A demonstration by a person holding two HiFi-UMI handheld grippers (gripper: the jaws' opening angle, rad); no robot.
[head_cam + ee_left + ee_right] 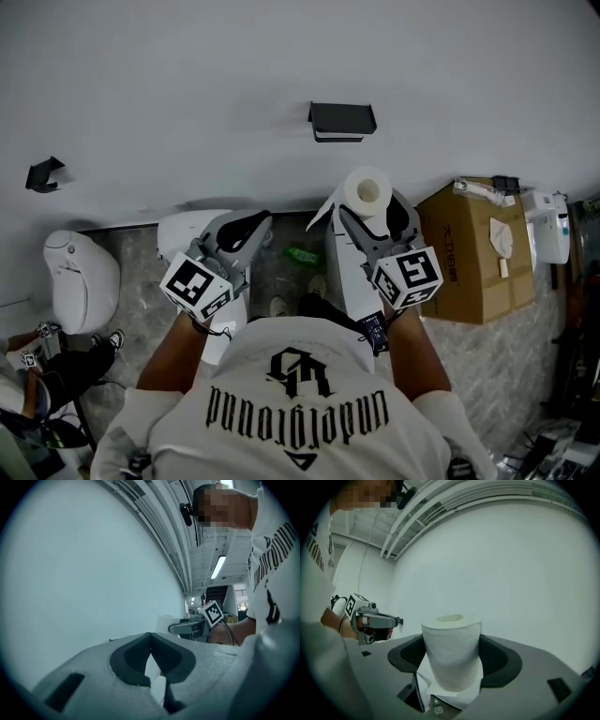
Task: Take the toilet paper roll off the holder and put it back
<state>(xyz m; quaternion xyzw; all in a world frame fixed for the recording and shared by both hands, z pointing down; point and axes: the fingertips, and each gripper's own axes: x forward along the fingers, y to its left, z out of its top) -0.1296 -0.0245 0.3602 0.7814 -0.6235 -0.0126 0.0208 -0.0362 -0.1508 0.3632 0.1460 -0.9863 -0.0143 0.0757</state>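
A white toilet paper roll [367,192] stands upright between the jaws of my right gripper [375,217], which is shut on it; a loose sheet hangs from its left side. The roll [451,651] fills the middle of the right gripper view, clamped between the dark pads [502,662]. The black wall holder [342,120] hangs on the white wall above the roll, apart from it and with nothing on it. My left gripper [246,228] is shut with nothing in it, pads [133,657] touching at the tips, held left of the roll.
A white toilet [80,278] stands at the lower left. A cardboard box [475,251] with items on top sits right. A small black bracket [43,174] is on the wall at far left. A green item [302,254] lies on the marbled floor.
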